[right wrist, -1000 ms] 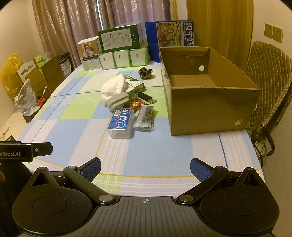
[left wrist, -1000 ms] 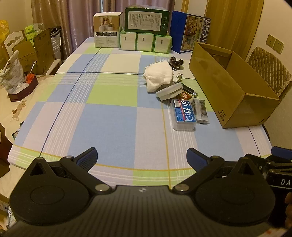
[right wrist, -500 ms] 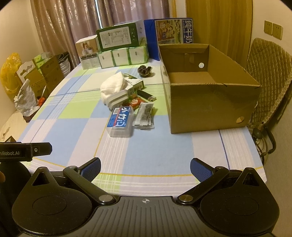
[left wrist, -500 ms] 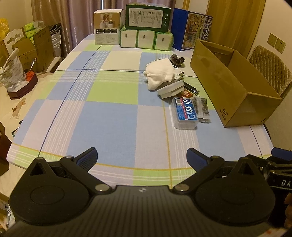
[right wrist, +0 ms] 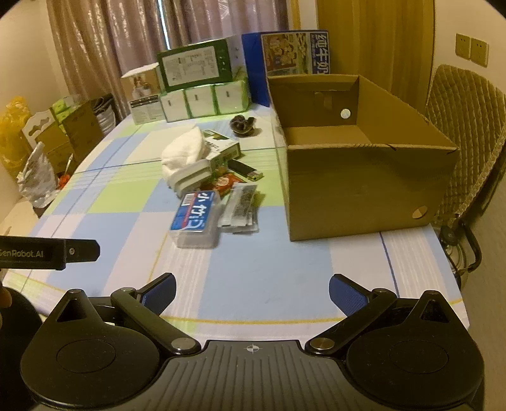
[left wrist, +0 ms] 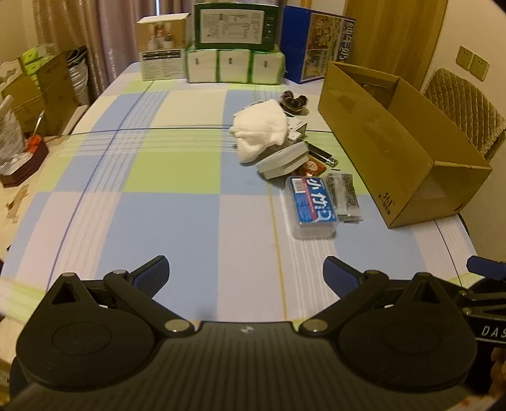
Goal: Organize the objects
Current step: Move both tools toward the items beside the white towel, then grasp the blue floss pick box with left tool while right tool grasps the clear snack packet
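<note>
left gripper (left wrist: pixel 245 273): jaws spread wide, blue-padded fingers (left wrist: pixel 151 273) holding nothing, hanging over the near edge of the checked blue, green and white tablecloth (left wrist: pixel 164 218). right gripper (right wrist: pixel 252 291): jaws equally wide, nothing between the pads, also over the near edge of the cloth; the left unit's black body shows at this view's left margin.

ahead and slightly right of the left gripper, apart from both grippers, lies a clear plastic box with a blue and white label (left wrist: pixel 313 205). just right of it, touching or nearly so, a flat transparent packet with dark contents (left wrist: pixel 343 194). beyond the box: a white and grey oblong case (left wrist: pixel 283 159), tilted, with a small orange-red packet (left wrist: pixel 313 167) and a black lighter-like stick (left wrist: pixel 322 155) beside it. a crumpled white cloth (left wrist: pixel 262 128) rests farther on, partly over a small green and white carton (right wrist: pixel 221 148). past that, a dark coiled item (left wrist: pixel 294 101), too small to identify.

right of the pile, ahead of the right gripper, stands an open brown cardboard box (right wrist: pixel 357 189), interior bare where visible.

at the far end of the table: stacked white and green packages (left wrist: pixel 234 64), a green carton (left wrist: pixel 235 27) on top, a blue carton (left wrist: pixel 316 47) and a beige printed carton (left wrist: pixel 161 50). a quilted chair (right wrist: pixel 468 132) sits beyond the cardboard box.
</note>
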The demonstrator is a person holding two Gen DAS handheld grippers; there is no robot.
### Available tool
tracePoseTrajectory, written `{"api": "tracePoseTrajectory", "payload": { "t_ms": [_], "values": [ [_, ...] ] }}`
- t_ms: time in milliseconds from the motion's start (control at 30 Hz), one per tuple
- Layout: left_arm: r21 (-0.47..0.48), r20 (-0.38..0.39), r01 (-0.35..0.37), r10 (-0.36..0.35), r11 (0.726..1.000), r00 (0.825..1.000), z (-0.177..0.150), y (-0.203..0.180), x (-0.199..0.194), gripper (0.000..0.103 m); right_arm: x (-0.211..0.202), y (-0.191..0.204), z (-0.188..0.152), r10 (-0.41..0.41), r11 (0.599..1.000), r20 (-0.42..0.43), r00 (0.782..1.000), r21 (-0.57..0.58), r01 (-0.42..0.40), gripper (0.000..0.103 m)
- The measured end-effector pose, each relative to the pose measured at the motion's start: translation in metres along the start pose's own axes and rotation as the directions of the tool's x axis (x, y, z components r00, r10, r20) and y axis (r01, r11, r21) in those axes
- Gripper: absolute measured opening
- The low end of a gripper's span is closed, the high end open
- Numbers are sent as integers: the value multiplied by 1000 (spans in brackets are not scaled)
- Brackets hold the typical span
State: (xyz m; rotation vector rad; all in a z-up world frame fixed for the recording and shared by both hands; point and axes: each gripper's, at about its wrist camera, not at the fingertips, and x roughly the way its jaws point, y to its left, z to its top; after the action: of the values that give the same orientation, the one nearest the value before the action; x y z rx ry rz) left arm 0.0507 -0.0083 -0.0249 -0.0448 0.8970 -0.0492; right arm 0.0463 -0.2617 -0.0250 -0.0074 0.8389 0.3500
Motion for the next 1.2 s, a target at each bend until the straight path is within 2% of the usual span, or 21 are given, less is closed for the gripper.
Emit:
{"api": "tracePoseTrajectory", "payload": {
  "t_ms": [33,100,200,367,533,667,733,767,867,1000,1100,1200],
  "values": [
    [4,6,12,-13,1000,1000,3,-2,7,101,3,-3,1,1,1000,2,1000,5,-1,100],
    [17,14,28,-28,999,1000,8,-6,20,97,13,-8,2,9,1000,-3,1000,21,-9,92],
    [41,24,65,-66,997,998,17,-15,42,95,25,-16,5,7,999,-22,1000,44,-6,84],
    [73,24,112,-114,991,993,31,-33,75,94,40,-23,9,-7,998,-36,999,56,9,81],
    [127,7,135,-137,983,991,38,-49,107,88,55,-30,9,-11,998,-73,997,68,16,81],
    [149,-17,170,-169,974,985,40,-51,125,76,64,-29,10,8,998,-91,996,62,-2,81],
    [147,-26,172,-170,974,985,41,-49,129,67,67,-25,10,14,999,-92,996,46,-9,81],
    [150,-34,175,-171,973,985,41,-47,130,52,69,-24,10,19,999,-93,995,36,-16,81],
    [181,-37,143,-139,973,990,40,-38,125,51,75,-16,10,50,999,-87,995,0,-51,81],
    [198,-32,64,-58,978,998,38,-13,118,51,83,4,14,108,992,-52,993,-66,-111,79],
    [176,-41,26,-19,984,999,40,8,118,51,97,23,20,103,986,-26,994,-126,-106,74],
    [143,-48,22,-15,989,999,43,21,118,51,112,35,27,51,987,6,999,-152,-49,73]
  ]
}}
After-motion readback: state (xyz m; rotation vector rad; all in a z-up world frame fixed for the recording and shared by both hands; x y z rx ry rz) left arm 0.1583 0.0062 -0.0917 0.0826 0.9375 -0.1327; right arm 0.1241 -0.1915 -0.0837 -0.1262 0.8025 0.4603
